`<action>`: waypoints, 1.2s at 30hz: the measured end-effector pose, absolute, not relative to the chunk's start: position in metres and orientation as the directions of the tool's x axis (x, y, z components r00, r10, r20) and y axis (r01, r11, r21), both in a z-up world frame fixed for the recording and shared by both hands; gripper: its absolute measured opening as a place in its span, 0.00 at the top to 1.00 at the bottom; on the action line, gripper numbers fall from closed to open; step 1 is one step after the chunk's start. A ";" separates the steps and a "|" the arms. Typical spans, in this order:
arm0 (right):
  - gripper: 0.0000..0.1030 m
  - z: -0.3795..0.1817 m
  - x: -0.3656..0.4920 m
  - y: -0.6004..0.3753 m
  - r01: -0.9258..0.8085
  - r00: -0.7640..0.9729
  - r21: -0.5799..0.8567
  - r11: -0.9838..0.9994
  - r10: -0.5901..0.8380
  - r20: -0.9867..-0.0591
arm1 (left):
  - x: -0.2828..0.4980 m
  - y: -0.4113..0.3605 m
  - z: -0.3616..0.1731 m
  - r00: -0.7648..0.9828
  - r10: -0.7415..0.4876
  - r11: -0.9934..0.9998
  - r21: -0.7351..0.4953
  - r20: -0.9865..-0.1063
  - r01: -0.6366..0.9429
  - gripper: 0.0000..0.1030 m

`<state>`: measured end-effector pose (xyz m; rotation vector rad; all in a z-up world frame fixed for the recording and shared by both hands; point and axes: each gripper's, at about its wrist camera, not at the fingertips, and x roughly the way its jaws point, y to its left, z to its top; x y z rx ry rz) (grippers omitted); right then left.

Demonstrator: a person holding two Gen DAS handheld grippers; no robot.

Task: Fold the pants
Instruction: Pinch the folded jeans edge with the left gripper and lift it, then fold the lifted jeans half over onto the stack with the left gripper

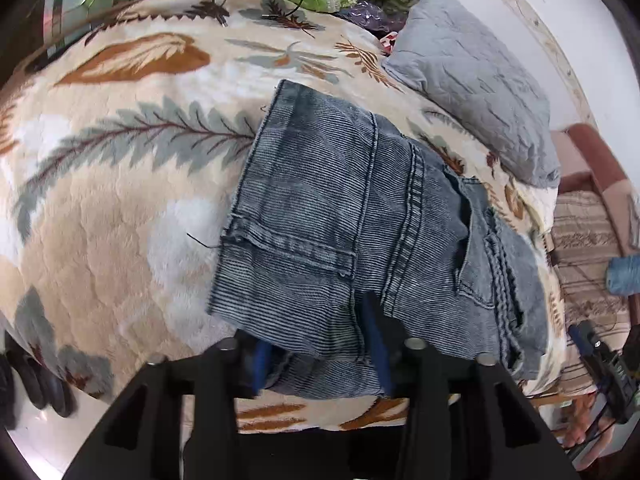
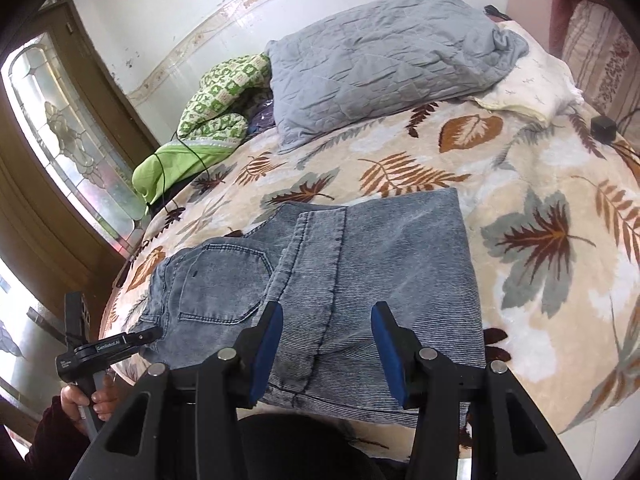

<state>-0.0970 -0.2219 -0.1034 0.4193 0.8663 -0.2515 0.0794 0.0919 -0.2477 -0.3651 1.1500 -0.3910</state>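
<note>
Found the pants (image 2: 360, 264) already doubled into a short stack at the near edge of the leaf-print blanket (image 2: 540, 184), with the near hem hanging slightly over the bedside. Saw the right gripper (image 2: 327, 350) half-wide, blue pads straddling the near fold with denim between, no pinch visible. Saw the left gripper (image 1: 320, 356) likewise half-wide over the near hem, cloth draped across 1 pad, no firm squeeze evident.

Judged the step as taking hold of the near edge for another fold. Best done by closing both pairs of pads through all layers, at matching spots left and right. Then by lifting together and carrying the edge toward the far side, keeping the seam straight and the pocket (image 2: 222, 280) flat. Risked a skewed stack with only the top layer caught.

Counted 1 pair of pants, 2 grippers, 1 back pocket showing, 1 grey quilted pillow (image 2: 380, 60), 1 green cloth heap (image 2: 192, 128) and 1 small black box (image 2: 603, 128) at the far right.
</note>
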 end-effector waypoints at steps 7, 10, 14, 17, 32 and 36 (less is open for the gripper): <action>0.52 -0.103 -0.107 -0.237 0.413 0.633 0.290 0.863 -0.043 -0.773 | 0.076 0.083 -0.243 0.385 -0.444 0.894 -0.425 -0.809 0.138 0.62; 0.52 -0.102 -0.110 -0.240 0.421 0.634 0.287 0.860 -0.053 -0.771 | 0.073 0.082 -0.237 0.407 -0.421 0.906 -0.392 -0.810 0.157 0.72; 0.52 -0.101 -0.112 -0.244 0.426 0.643 0.298 0.854 -0.054 -0.764 | 0.062 0.076 -0.212 0.476 -0.404 0.915 -0.343 -0.781 0.214 0.75; 0.52 -0.102 -0.113 -0.245 0.424 0.645 0.302 0.854 -0.051 -0.763 | 0.054 0.065 -0.189 0.512 -0.398 0.916 -0.298 -0.761 0.268 0.76; 0.52 -0.120 -0.155 -0.307 0.509 0.677 0.392 0.766 -0.076 -0.732 | -0.001 -0.109 -0.071 0.491 -0.544 0.716 -0.071 -0.680 0.695 0.84; 0.52 -0.116 -0.178 -0.334 0.557 0.680 0.402 0.727 -0.120 -0.723 | -0.003 -0.173 -0.091 0.437 -0.557 0.652 -0.046 -0.707 0.757 0.84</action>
